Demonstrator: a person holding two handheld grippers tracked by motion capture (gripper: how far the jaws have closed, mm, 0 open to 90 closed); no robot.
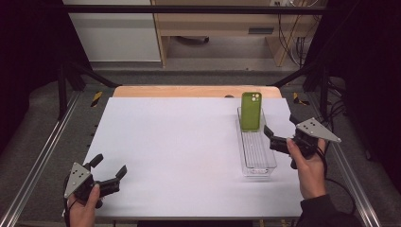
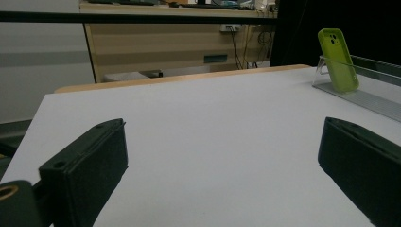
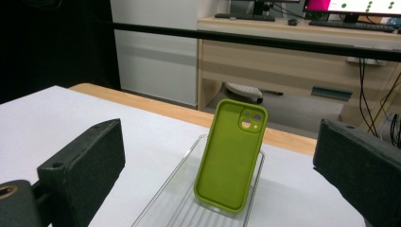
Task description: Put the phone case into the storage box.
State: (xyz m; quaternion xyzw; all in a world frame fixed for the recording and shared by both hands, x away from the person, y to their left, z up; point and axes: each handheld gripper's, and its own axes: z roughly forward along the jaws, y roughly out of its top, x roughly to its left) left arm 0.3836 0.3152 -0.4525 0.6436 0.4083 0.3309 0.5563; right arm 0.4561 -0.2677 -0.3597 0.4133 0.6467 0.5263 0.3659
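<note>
**Green case stands ahead of the right gripper**

High view: white table point(image 1: 179, 156), dark surrounds. The green phone case point(image 1: 251, 111) is propped upright at the far end of the clear tray point(image 1: 257, 161), right of centre. The right gripper point(image 1: 273, 137), jaws apart and empty, is held just beside the tray; the left gripper point(image 1: 109, 168), also spread and empty, sits lower left, well apart.

Left gripper view: case point(image 2: 338, 60) seen at upper right, distant.

Right gripper view: case point(image 3: 230, 153) centred between the jaws, long axis near vertical, leaning back.
</note>
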